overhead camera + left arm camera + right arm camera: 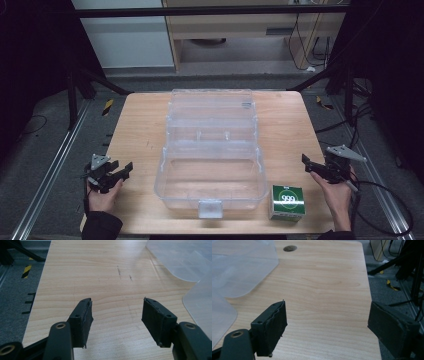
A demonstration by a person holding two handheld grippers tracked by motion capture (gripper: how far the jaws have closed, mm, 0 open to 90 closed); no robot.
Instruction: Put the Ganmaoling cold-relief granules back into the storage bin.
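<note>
Jaws of the right gripper (327, 327): seen in the right gripper view standing well apart, with bare wood between the pads and nothing held. Jaws of the left gripper (116, 320): likewise parted in the left gripper view, over bare table (100, 272), nothing between them. Nearest item: a small green box (287, 202) with a white round mark on its top, set upright on the near edge of the table, just beside the front right corner of the clear plastic case (212, 165). The box is located to the inner side of the right gripper (320, 169), near it but apart, and is not touched; the gripper's jaws are pointed toward the table's middle, above and beyond the box. The clear plastic case is placed at the table's centre with its lid laid open to the far side; a frosted edge of it is seen at the upper left of the right gripper view and at the upper right of the left gripper view. The right hand (337, 197) is brought in from the bottom right corner, palm beneath the gripper, a cable trailing off the table's right edge. The left hand (102, 195) is entered from the bottom left, with the left gripper (117, 172) held low near the table's left edge, jaws directed toward the case and well apart from it.
</note>
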